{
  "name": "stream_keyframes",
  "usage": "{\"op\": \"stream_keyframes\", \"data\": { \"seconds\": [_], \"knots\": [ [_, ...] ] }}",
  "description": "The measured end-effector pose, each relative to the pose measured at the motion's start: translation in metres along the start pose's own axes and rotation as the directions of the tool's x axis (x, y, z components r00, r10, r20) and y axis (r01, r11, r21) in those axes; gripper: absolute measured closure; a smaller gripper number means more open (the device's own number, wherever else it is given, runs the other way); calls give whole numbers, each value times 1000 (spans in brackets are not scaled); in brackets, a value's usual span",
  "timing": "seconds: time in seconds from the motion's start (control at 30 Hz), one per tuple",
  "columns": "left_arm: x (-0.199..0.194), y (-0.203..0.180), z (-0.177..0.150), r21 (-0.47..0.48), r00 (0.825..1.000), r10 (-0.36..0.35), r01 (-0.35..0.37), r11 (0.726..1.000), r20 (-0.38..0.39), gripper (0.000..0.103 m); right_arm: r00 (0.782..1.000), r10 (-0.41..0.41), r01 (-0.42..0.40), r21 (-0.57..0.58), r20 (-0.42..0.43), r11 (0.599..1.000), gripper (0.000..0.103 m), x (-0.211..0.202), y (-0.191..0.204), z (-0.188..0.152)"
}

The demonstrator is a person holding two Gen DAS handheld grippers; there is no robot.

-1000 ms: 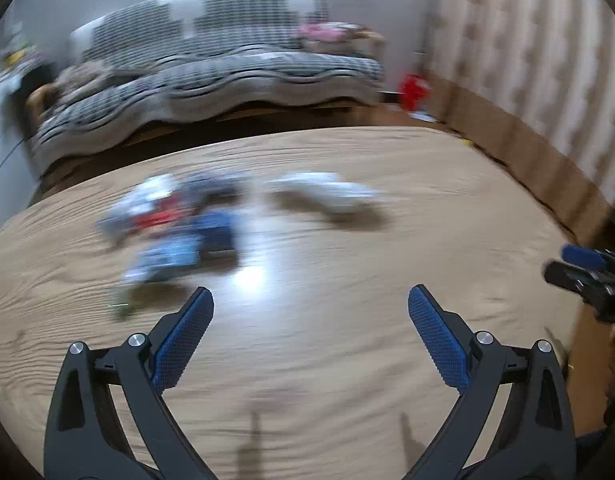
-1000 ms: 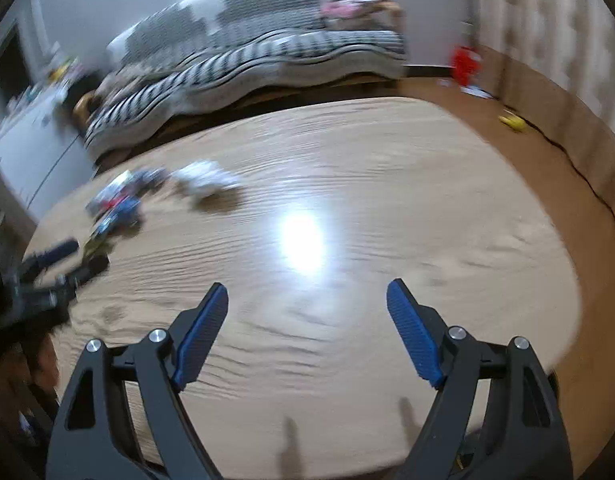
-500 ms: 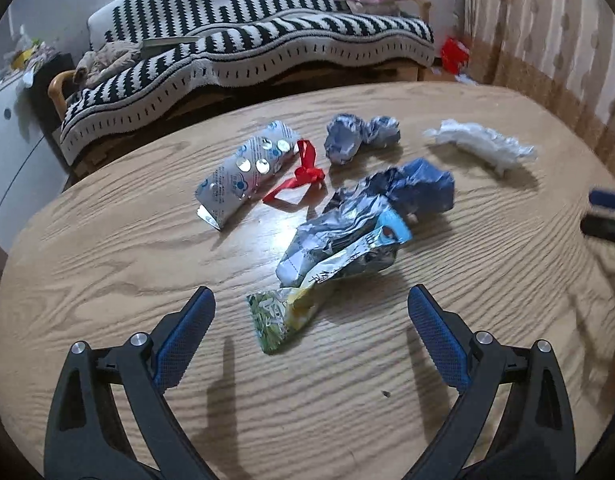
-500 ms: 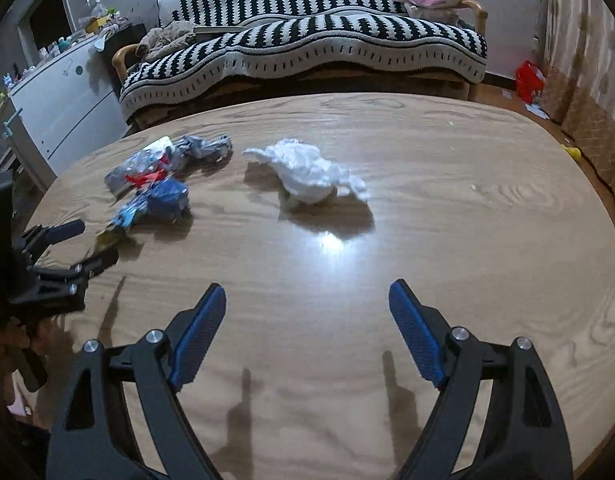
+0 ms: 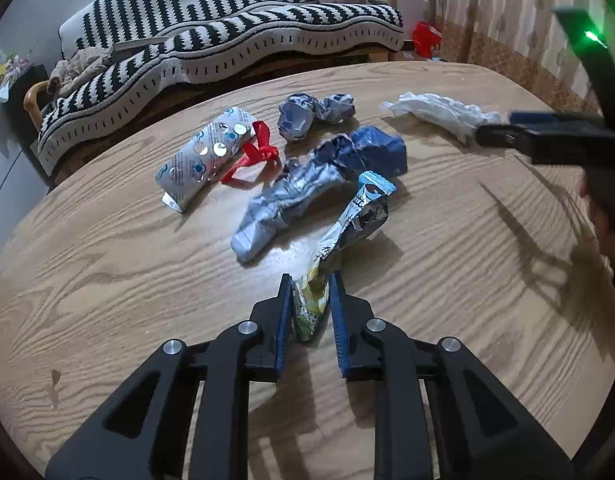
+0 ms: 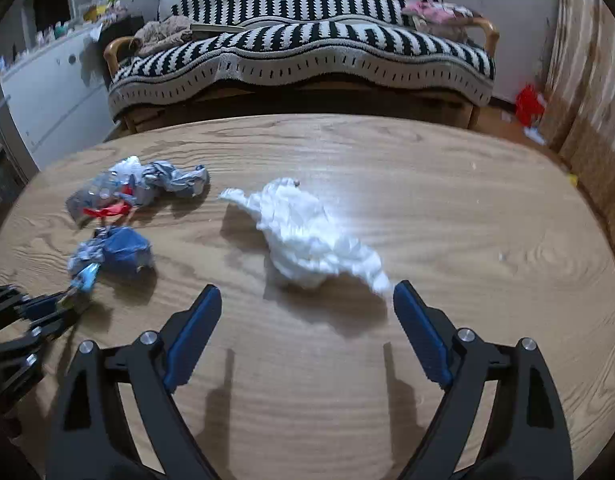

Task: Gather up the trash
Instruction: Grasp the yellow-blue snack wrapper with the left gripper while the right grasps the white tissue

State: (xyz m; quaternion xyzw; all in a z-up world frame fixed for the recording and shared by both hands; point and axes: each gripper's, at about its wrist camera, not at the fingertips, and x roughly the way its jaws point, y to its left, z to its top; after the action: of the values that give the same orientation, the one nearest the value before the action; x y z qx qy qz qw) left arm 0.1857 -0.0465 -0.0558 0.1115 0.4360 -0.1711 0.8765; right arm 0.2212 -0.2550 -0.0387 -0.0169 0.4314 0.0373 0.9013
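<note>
Oval wood-grain table [image 5: 107, 272], trash clustered mid-top. Crumpled white tissue wad [image 6: 307, 236] dead ahead of right gripper [image 6: 307, 308], long axis running far-left to near-right, tail beside right pad; jaws spread wide, empty. Left gripper [image 5: 309, 308] just clamped on green-yellow end of long foil snack wrapper [image 5: 347, 236].

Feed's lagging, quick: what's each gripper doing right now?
Left gripper: just closed on the green snack wrapper.
Right gripper: open, holding nothing.
</note>
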Motion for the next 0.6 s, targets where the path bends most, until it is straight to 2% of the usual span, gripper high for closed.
{"op": "stream_keyframes", "data": {
  "seconds": [0.27,0.33,0.37,0.4,0.47,0.6],
  "knots": [
    [-17,0,-4,-27,1000,-12,12,1000,15,87,999,-6,5,-30,-31,1000,19,30,3,19],
    [-20,0,-1,-36,1000,-13,14,999,17,87,999,-2,0,-23,-50,1000,39,38,0,19],
    [-21,-2,0,-37,1000,-13,14,999,20,87,998,2,-3,-17,-57,1000,53,41,0,18],
    [-22,-2,1,-37,1000,-10,11,999,20,87,999,0,0,-10,-47,1000,71,40,-1,16],
    [-24,-6,3,-45,1000,-7,8,999,20,87,998,8,-8,-5,-55,1000,79,37,-1,14],
    [-32,-16,12,-65,999,-21,24,998,38,87,999,34,-33,25,-32,999,82,9,-7,6]
  ]
}}
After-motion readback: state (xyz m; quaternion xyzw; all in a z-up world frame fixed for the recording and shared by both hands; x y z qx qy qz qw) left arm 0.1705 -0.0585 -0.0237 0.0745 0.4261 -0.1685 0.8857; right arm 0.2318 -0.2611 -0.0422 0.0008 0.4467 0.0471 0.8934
